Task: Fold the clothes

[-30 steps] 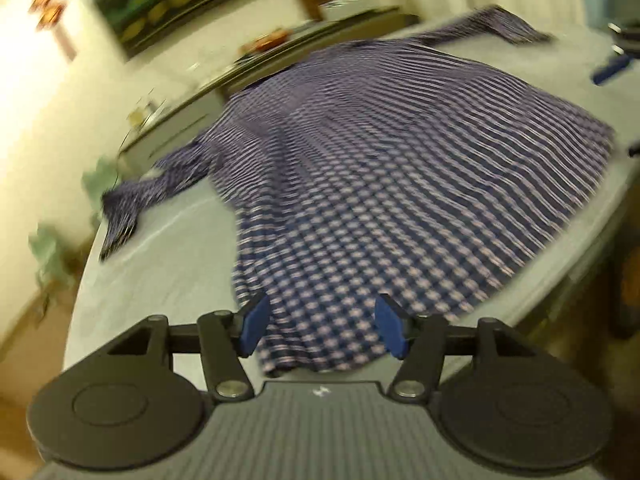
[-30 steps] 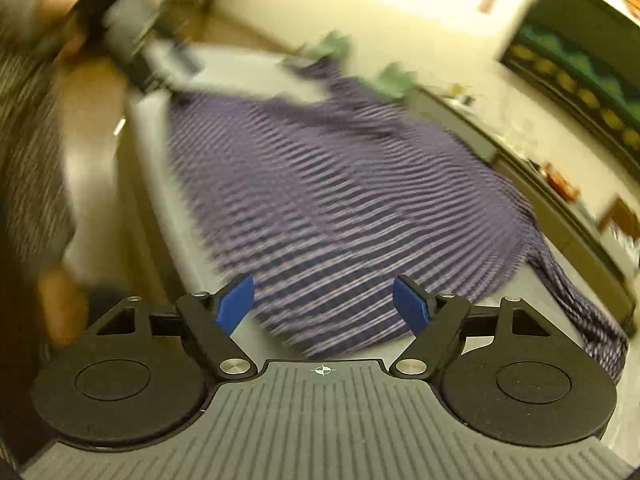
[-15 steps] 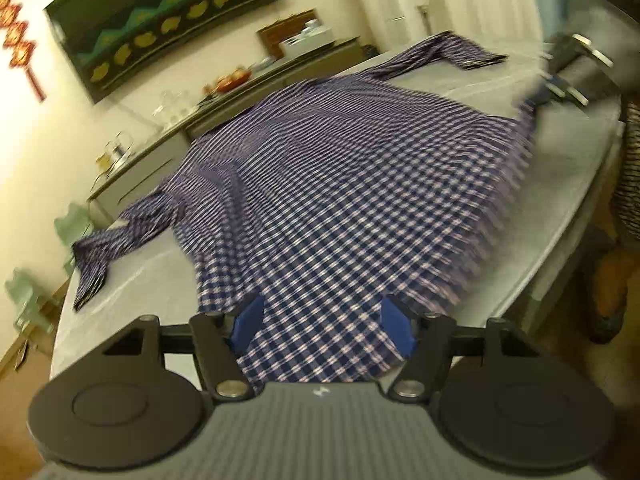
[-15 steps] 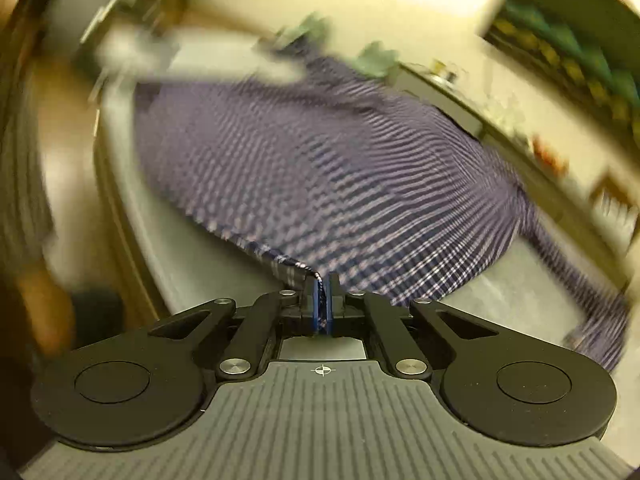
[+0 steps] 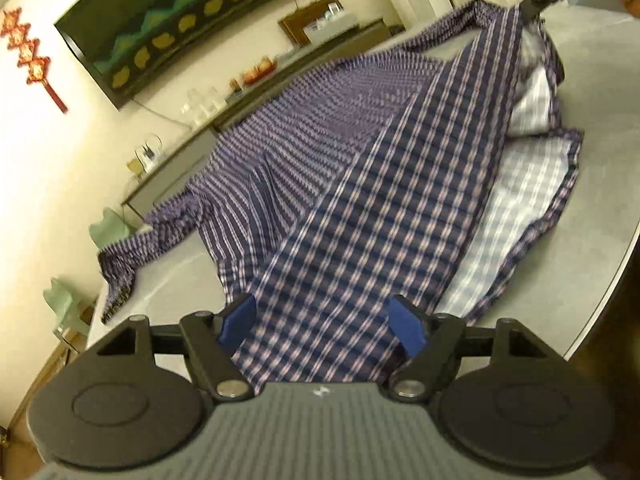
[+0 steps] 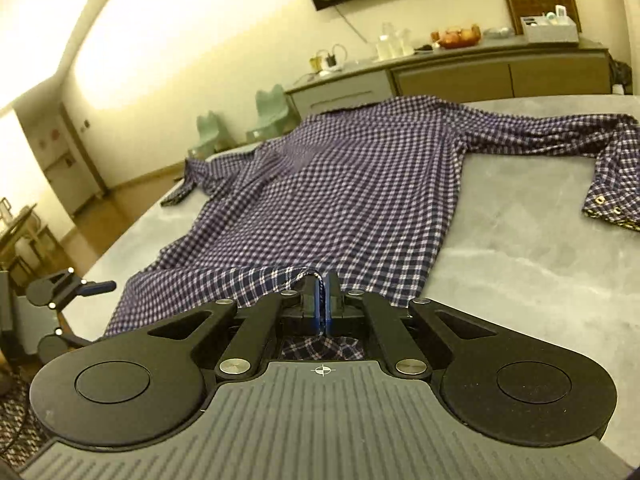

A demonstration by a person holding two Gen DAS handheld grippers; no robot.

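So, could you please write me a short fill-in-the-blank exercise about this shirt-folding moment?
1. The right gripper is ____ on the shirt hem.
2. The left gripper has its jaws ____.
3. The shirt's pattern is ____.
4. The shirt lies on a ____ table.

Answers: shut; open; checked; grey

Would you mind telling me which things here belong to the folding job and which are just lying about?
Job:
checked shirt
right hand-held gripper, shut on the shirt's hem
left hand-held gripper, open at the hem
table

Lying about:
fruit bowl
sideboard
green chairs
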